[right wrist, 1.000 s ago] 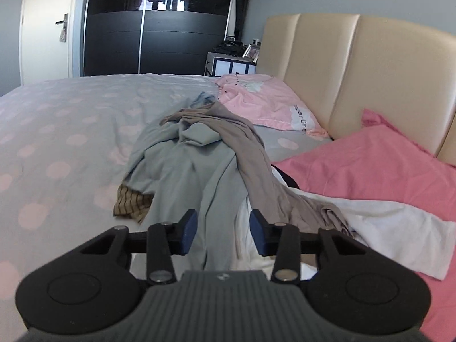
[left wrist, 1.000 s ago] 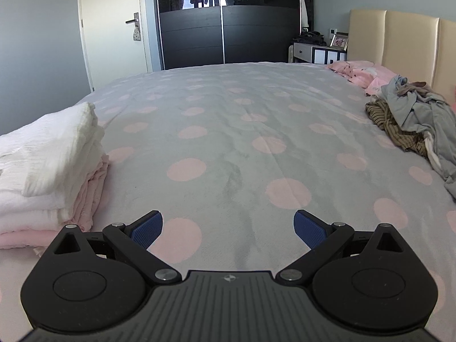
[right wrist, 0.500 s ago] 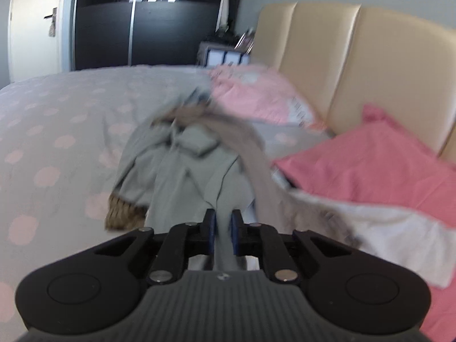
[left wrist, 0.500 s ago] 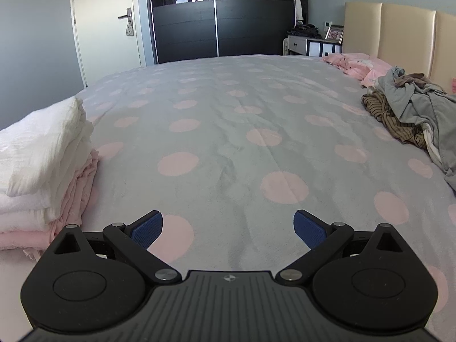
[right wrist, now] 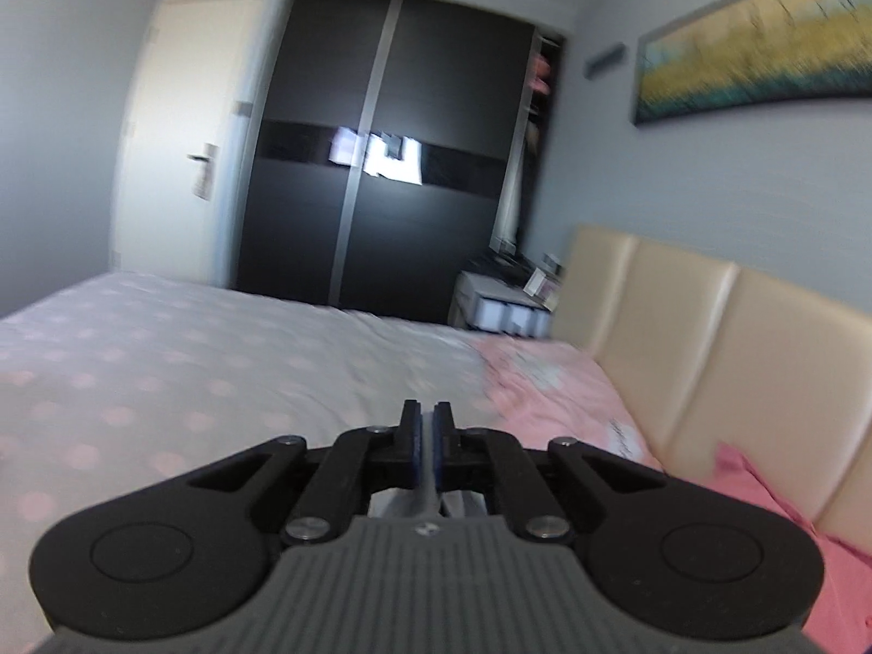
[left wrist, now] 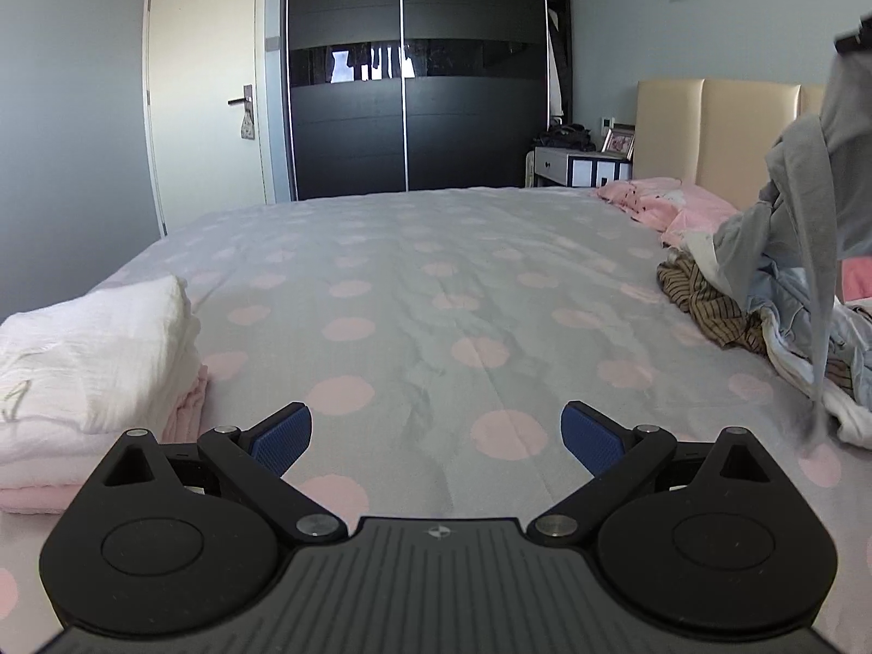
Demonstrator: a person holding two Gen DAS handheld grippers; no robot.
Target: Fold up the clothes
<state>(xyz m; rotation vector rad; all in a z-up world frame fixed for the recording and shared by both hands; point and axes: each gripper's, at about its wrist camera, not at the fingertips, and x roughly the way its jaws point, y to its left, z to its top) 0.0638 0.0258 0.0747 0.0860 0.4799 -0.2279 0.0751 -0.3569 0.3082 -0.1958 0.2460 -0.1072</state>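
While the left gripper (left wrist: 436, 433) hovers low over the bed (left wrist: 436, 283), its ribbed blue fingers (left wrist: 283, 435) stand wide apart with nothing between them. Soft, grey bedding printed with pale pink dots stretches ahead, lightly creased. To the left lies a folded stack (left wrist: 92, 349): crinkled white muslin on top of pink cloth. Well to the right of the fingers a rumpled clothes pile (left wrist: 763, 305) mixes striped brown, pale blue and white fabrics. From it a limp grey garment (left wrist: 812, 229) rises in a long drooping fold toward the upper right edge. Seen from the right wrist, the right gripper (right wrist: 428, 449) has its fingers pinched nearly together on a thin strip of grey fabric, raised above the bed near the padded beige headboard (right wrist: 708, 343).
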